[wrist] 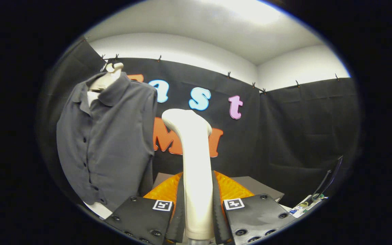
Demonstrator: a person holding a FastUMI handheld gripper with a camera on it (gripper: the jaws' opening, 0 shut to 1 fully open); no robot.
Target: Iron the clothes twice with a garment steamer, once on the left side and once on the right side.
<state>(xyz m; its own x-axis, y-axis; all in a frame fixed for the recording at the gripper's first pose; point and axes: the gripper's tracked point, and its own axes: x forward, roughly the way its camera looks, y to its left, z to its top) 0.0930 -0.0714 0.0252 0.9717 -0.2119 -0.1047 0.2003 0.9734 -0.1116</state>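
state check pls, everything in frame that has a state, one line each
claw: shut on the garment steamer, both fingers pressed against its handle
garment steamer: held upright between the fingers, head tilted toward the shirt, not touching it
shirt: hanging on a hanger, buttoned, off to the side of the steamer
orange basket: sitting behind the steamer, contents can't tell
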